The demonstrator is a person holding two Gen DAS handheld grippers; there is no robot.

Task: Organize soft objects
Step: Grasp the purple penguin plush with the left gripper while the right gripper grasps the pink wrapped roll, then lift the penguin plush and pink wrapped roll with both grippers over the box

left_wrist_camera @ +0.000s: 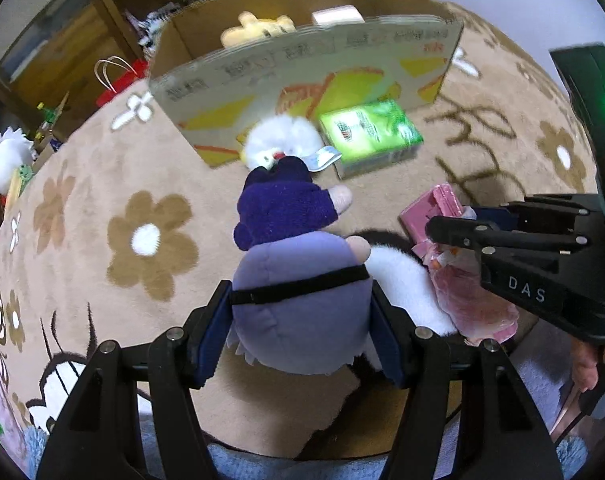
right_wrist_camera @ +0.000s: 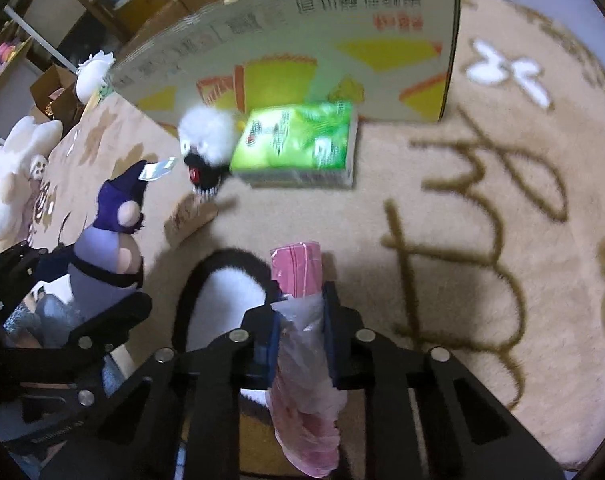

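My left gripper (left_wrist_camera: 302, 304) is shut on the pale purple lower body of a plush doll (left_wrist_camera: 294, 320) in a dark blue jacket, held above the carpet. The doll (right_wrist_camera: 98, 276) and that gripper (right_wrist_camera: 82, 280) also show at the left of the right wrist view. White fluffy fur (left_wrist_camera: 282, 136) sits at the doll's far end; I cannot tell whether it is the doll's head. My right gripper (right_wrist_camera: 302, 300) is shut on a pink packet in clear plastic (right_wrist_camera: 298, 268). It is seen from the side as the right gripper (left_wrist_camera: 442, 232), just right of the doll.
An open cardboard box (left_wrist_camera: 302, 68) stands on the beige flowered carpet (left_wrist_camera: 150, 240) and holds a yellow plush (left_wrist_camera: 258, 28). A green tissue pack (right_wrist_camera: 298, 140) lies against its front wall. A small brown card (right_wrist_camera: 190, 216) lies nearby. More plush toys (right_wrist_camera: 10, 176) lie at the left.
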